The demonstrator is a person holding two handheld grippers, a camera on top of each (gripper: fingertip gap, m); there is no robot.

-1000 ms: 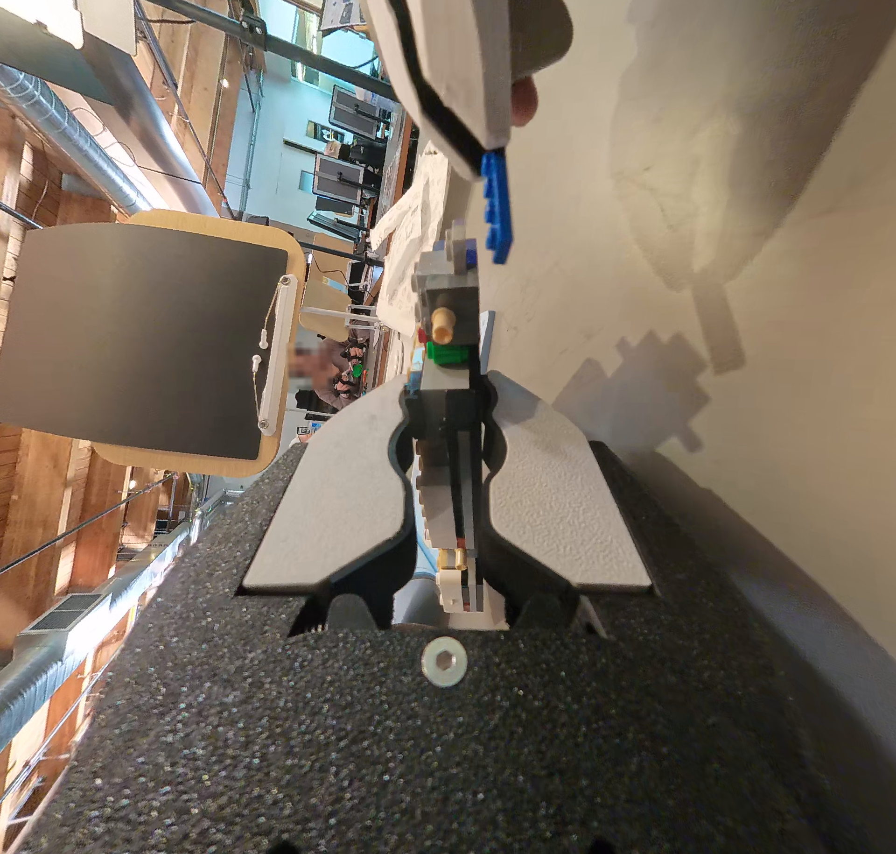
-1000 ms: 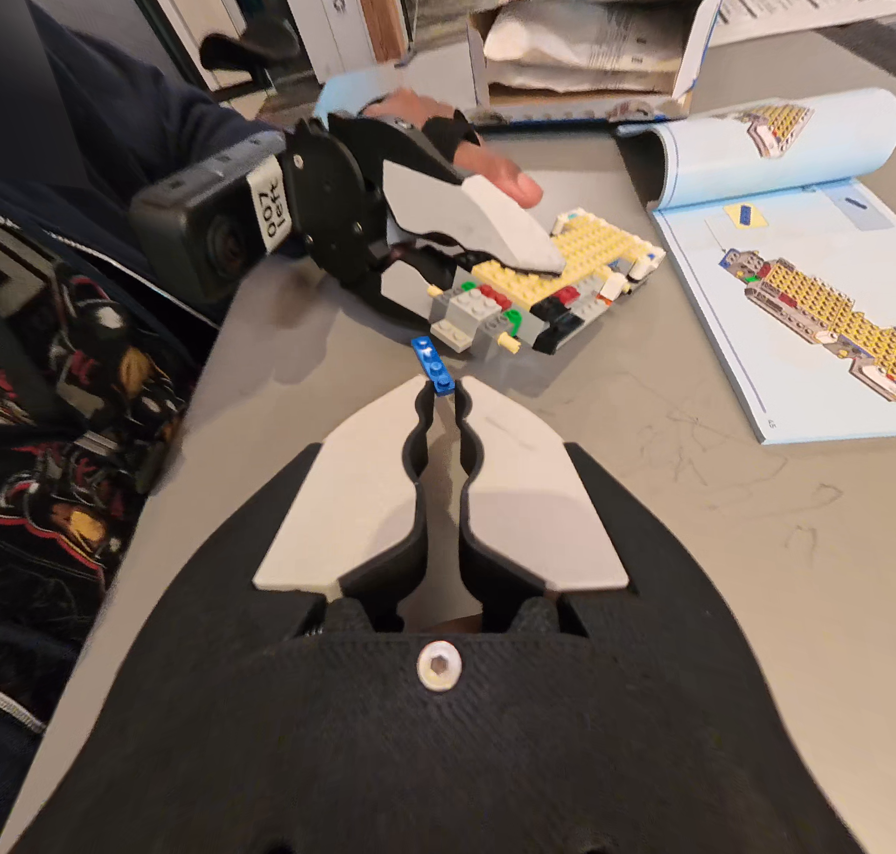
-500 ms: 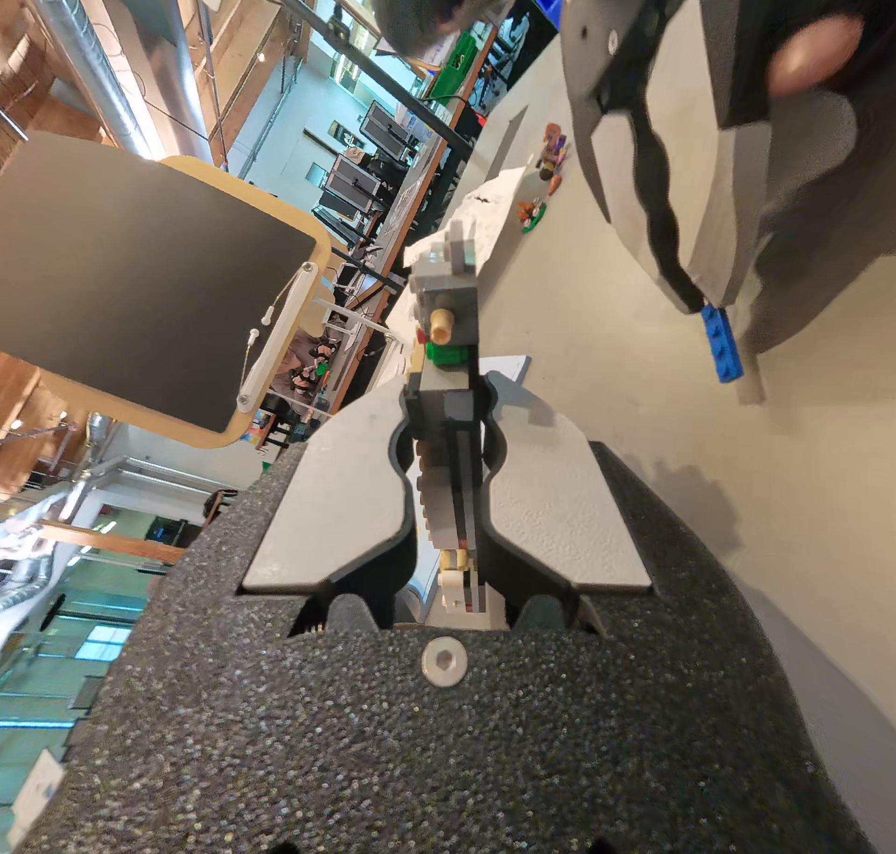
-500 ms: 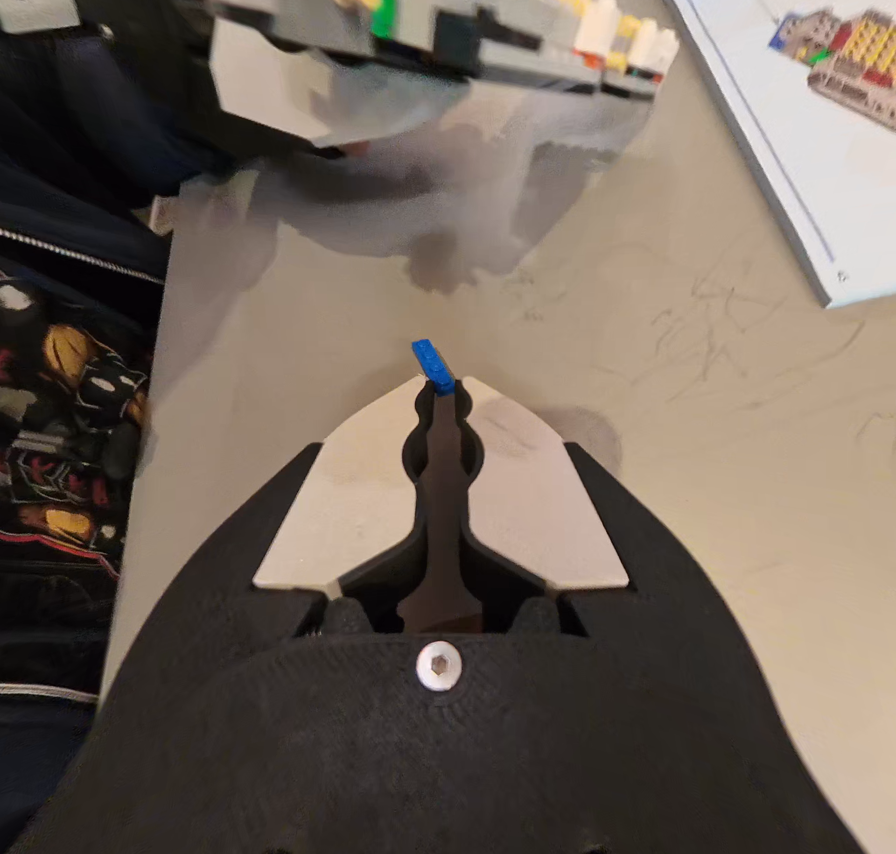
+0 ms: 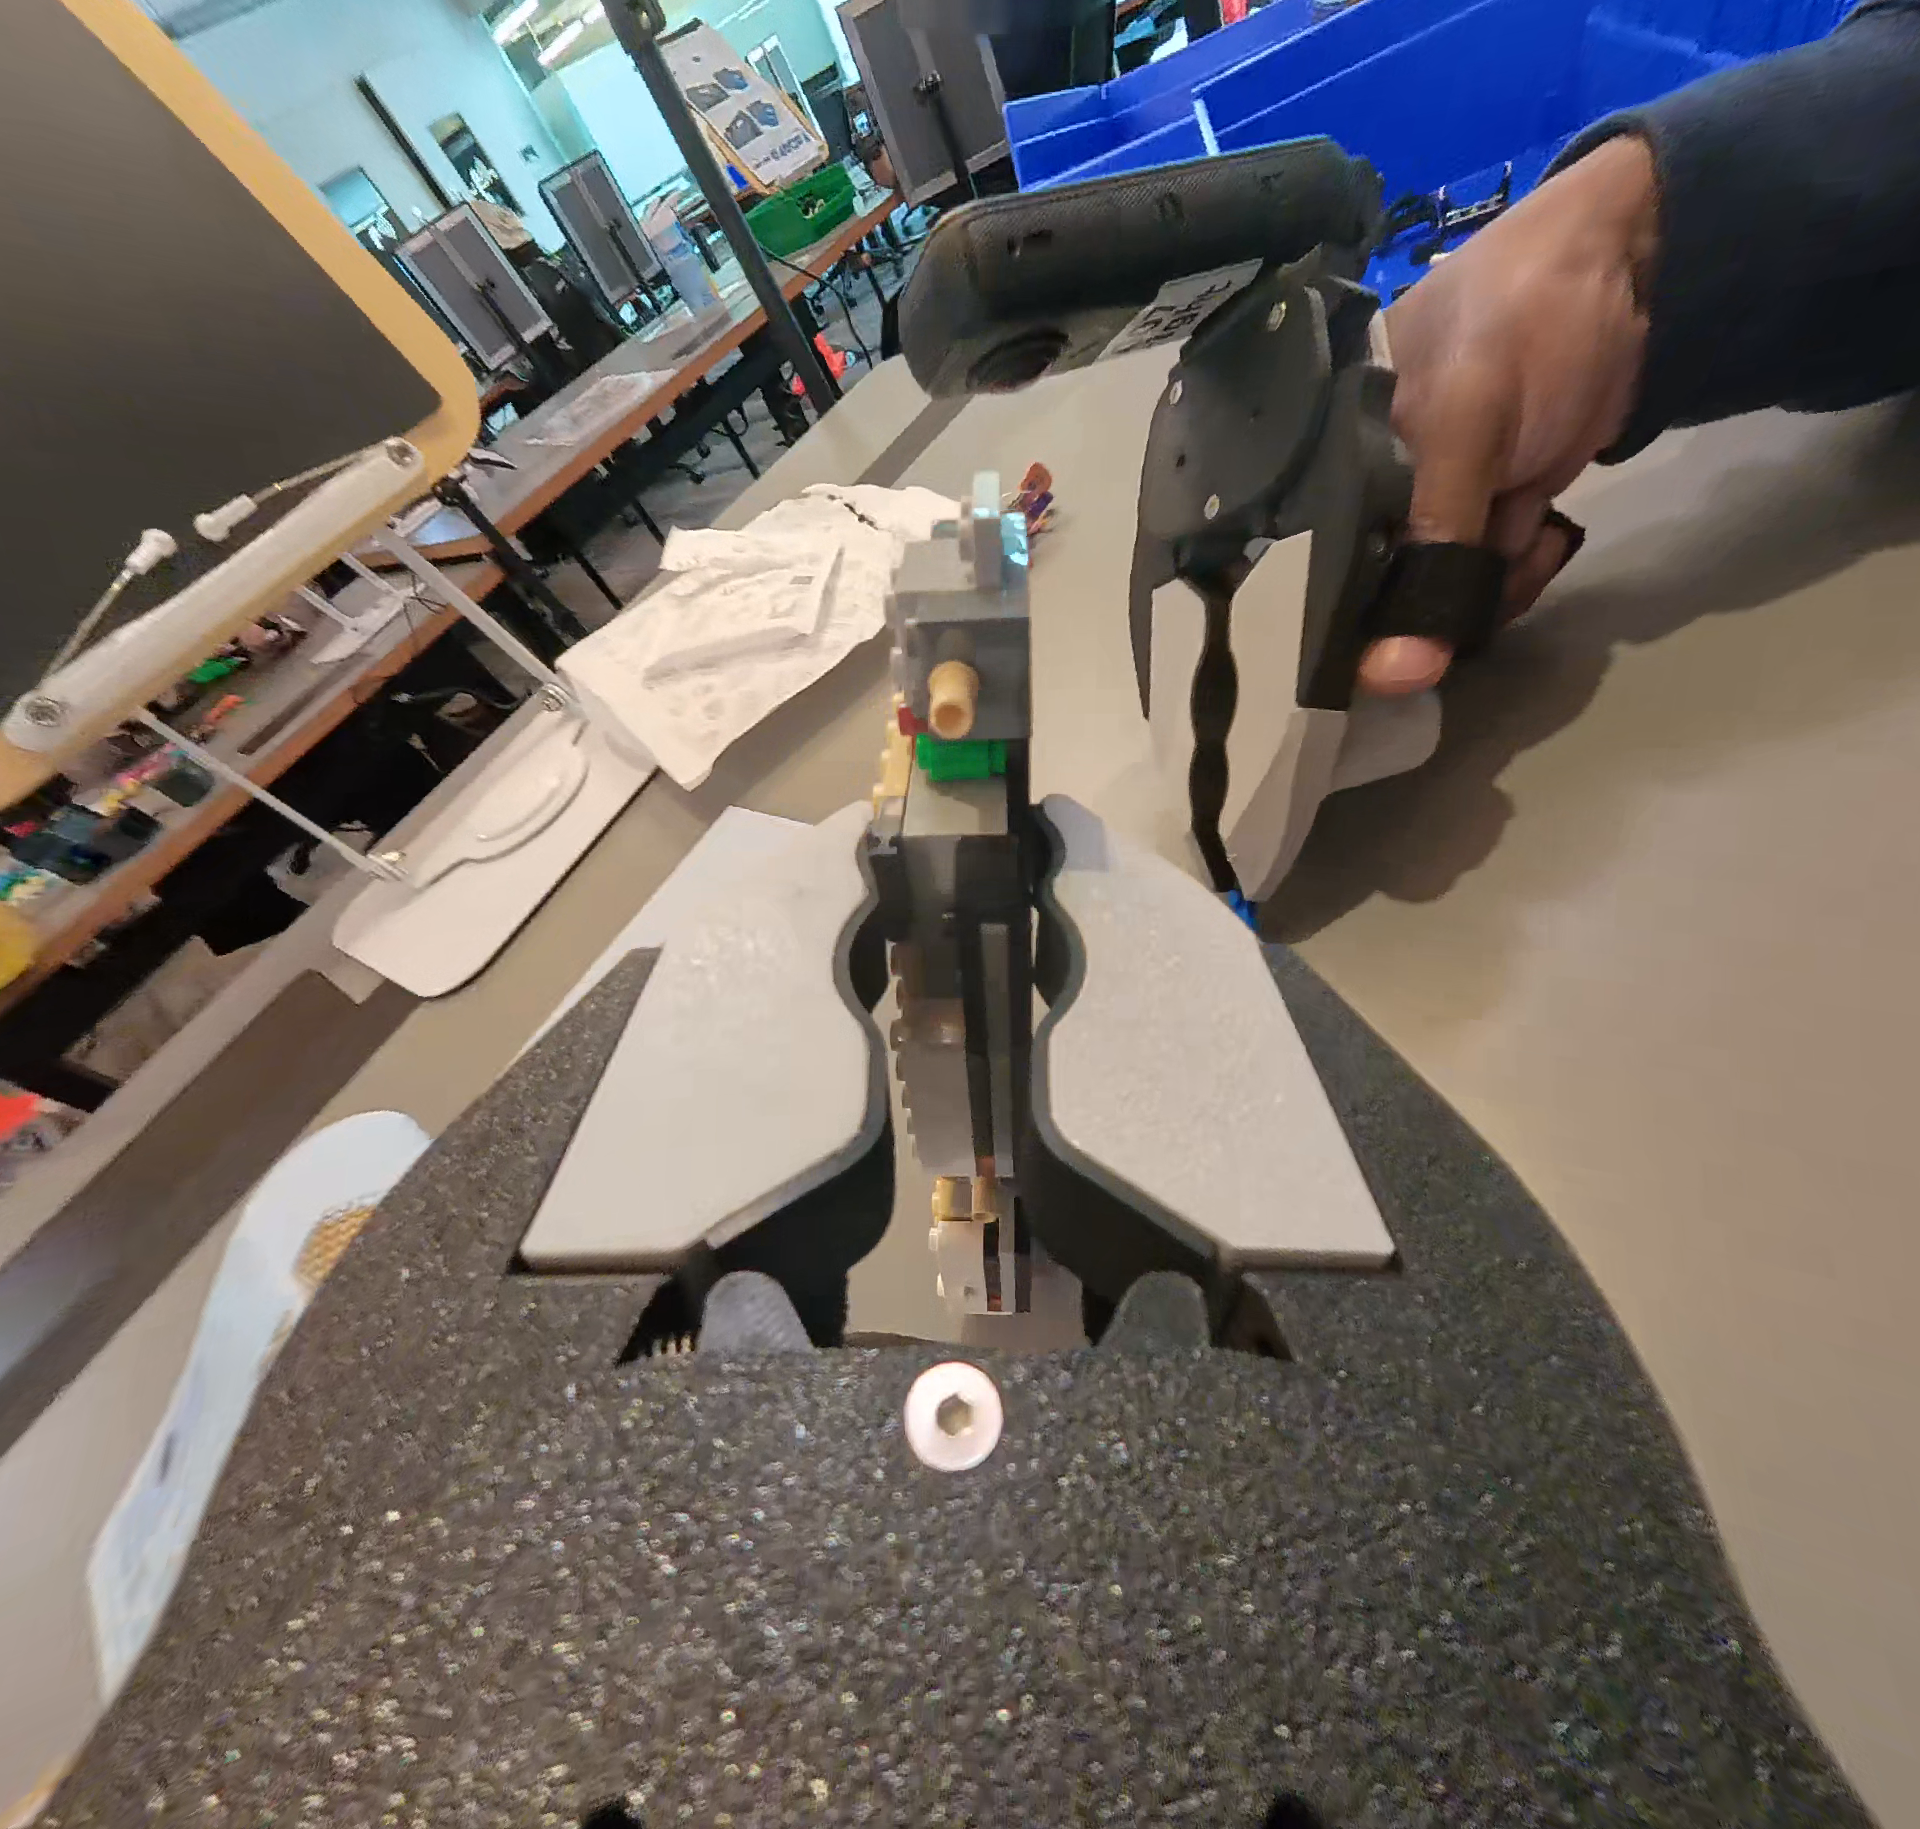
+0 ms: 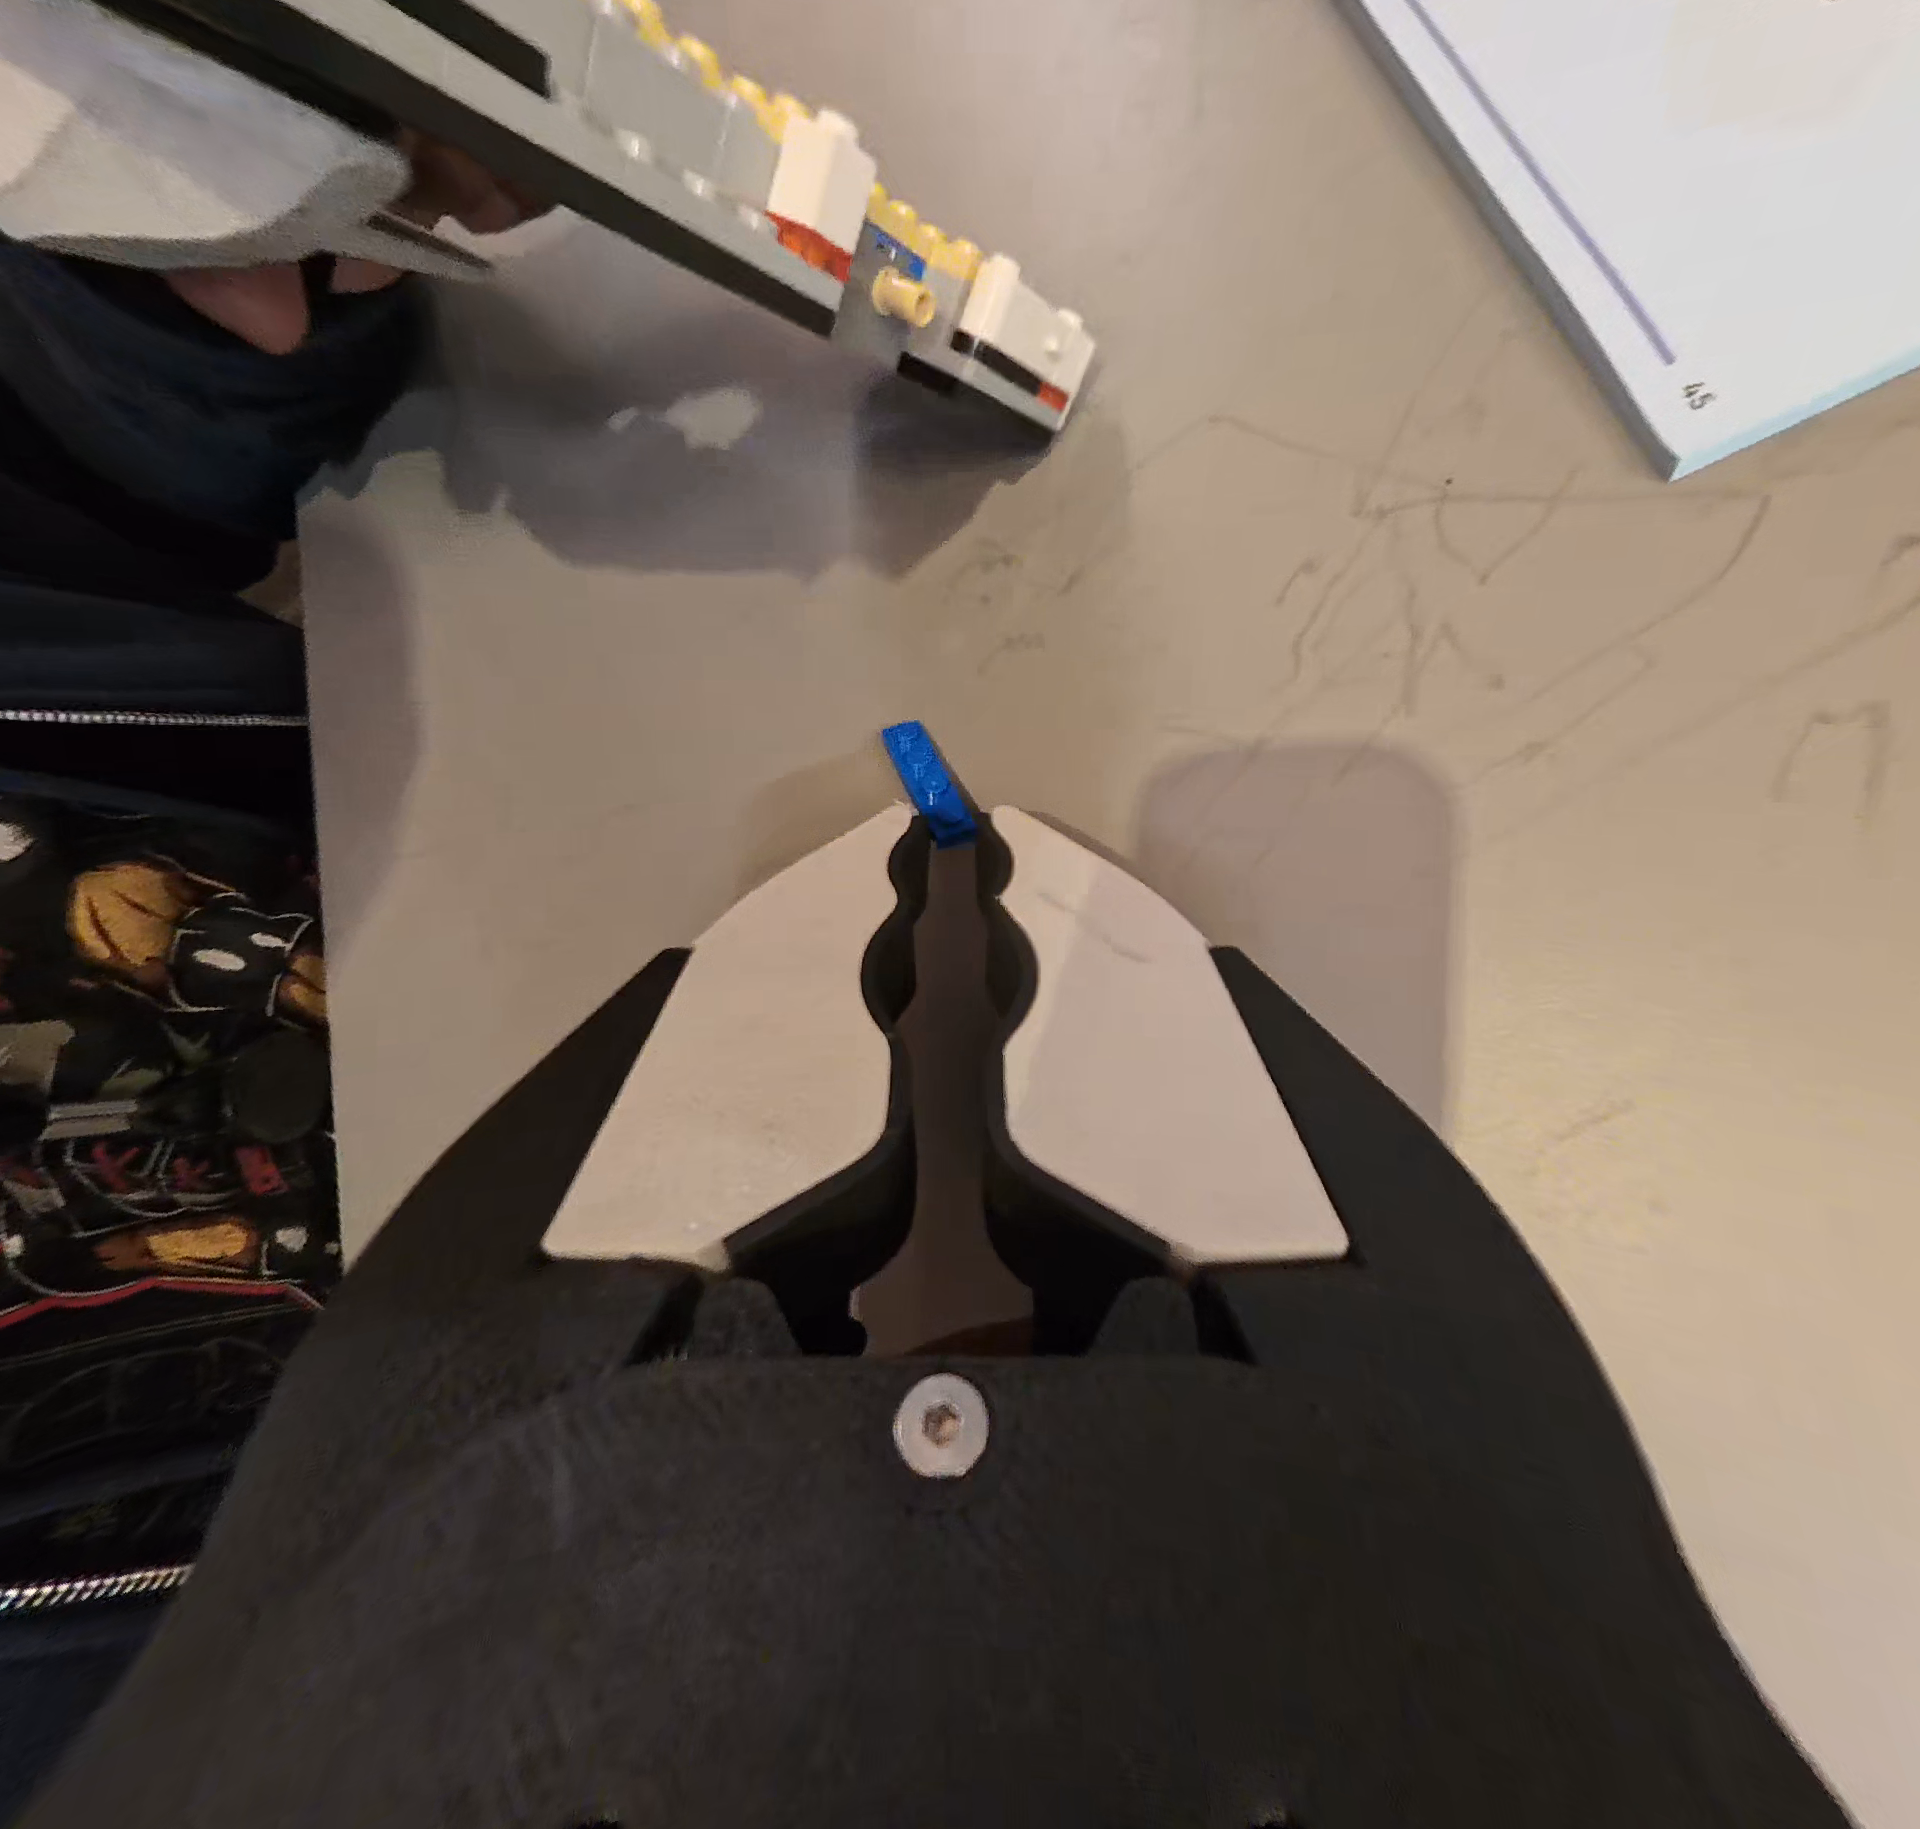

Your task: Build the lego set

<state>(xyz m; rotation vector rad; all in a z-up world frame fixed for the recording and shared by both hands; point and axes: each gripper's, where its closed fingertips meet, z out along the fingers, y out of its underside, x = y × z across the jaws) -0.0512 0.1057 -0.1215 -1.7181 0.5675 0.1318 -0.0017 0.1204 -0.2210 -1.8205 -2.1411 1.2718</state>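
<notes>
Gripping a long brick-built model (image 5: 961, 844) edge-on in my left gripper (image 5: 956, 844) — both pads pressed on its dark grey sides, jaws part-open only as wide as the build. The model runs back between my fingers and sticks out past the tips, w/ a tan peg (image 5: 951, 697), a green brick (image 5: 961, 756) and a light grey bit on top. From the right wrist view the same model (image 6: 727, 148) hangs above the table, top left, showing yellow studs, white blocks and a tan peg on its side.

My right gripper (image 6: 945, 823) is nearly closed, tips pinching one end of a small blue plate (image 6: 925, 777); most of it juts out fwd past the tips, over the beige table (image 6: 1351, 844). In the left wrist view the right gripper (image 5: 1231, 880) points down, just beside the model on its right, tips close to the table — only a sliver of blue shows there.

An open instruction booklet (image 6: 1662, 169) lies at upper right. Crumpled white paper (image 5: 748, 616) sits beyond the model, blue bins (image 5: 1455, 65) further back.
</notes>
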